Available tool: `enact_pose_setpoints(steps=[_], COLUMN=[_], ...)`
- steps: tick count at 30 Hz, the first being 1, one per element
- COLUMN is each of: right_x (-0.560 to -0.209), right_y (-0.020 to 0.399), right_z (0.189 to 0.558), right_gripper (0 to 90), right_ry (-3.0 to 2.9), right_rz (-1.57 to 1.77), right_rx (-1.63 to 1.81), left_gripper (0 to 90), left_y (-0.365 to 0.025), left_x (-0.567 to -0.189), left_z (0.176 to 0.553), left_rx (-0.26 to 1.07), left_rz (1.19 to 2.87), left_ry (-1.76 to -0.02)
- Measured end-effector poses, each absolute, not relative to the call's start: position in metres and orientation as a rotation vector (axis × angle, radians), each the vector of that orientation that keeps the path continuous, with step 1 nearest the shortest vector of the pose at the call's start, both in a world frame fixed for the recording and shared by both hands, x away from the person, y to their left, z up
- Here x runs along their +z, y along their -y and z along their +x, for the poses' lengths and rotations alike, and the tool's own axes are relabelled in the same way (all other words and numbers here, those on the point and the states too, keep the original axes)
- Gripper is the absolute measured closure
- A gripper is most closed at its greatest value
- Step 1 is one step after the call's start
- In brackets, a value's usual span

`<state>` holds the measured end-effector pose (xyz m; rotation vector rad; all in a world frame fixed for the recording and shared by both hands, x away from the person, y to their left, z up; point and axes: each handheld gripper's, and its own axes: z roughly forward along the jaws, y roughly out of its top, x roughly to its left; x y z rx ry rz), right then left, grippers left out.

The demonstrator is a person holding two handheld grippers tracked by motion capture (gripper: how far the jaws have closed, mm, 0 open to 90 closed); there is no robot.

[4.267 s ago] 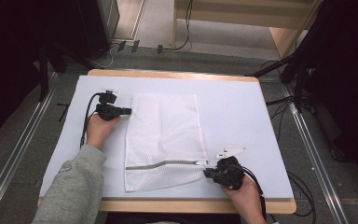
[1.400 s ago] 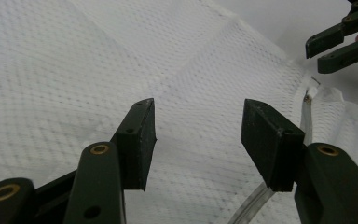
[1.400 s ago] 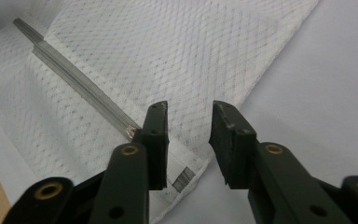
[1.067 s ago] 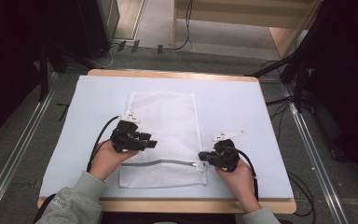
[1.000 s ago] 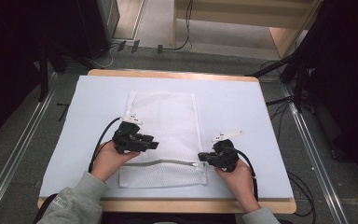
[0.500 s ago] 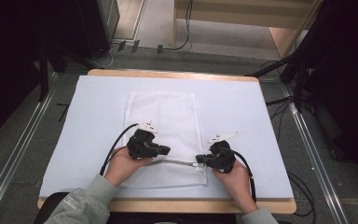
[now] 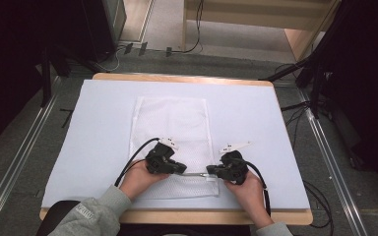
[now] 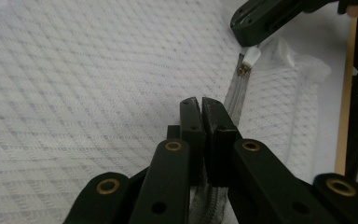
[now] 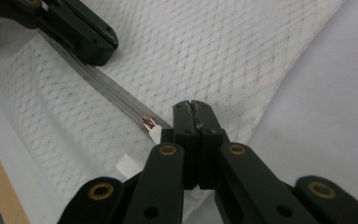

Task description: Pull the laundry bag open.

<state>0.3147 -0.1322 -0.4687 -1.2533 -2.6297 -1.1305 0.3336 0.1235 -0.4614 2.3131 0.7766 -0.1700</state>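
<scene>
The left gripper (image 7: 179, 168) is squeezed tight on the grey zipper (image 8: 233, 95) of a white mesh bag (image 7: 172, 123), and the right gripper (image 7: 211, 171) is pinched tight at the zipper's end, right by the little zipper pull (image 9: 150, 125). The bag lies flat in the middle of the surface (image 7: 256, 113), on a pale sheet, with its zipper near the edge closest to the person. The two grippers sit close together, pointing at each other along the zipper.
</scene>
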Motion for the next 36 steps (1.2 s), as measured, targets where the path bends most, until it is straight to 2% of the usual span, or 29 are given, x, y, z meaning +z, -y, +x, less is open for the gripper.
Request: enact_pose_setpoints(steps=[7, 20, 36], right_x=[-0.469, -0.469, -0.46], right_y=[0.131, 0.119, 0.13], right_z=[0.312, 0.304, 0.307], right_gripper=[90.0, 90.0, 90.0], right_ry=[2.621, 2.63, 2.658], right_rz=[-1.24, -1.172, -1.206], right_rx=[-1.125, -1.117, -1.188], left_gripper=[87.7, 85.3, 75.2], left_y=[-0.12, -0.121, -0.118], left_x=[-0.462, -0.462, -0.444], left_z=[0.331, 0.332, 0.327], left_rx=[-0.134, -0.146, -0.179], left_rz=[2.338, 2.333, 2.266], left_ry=[-0.744, -0.735, -0.717])
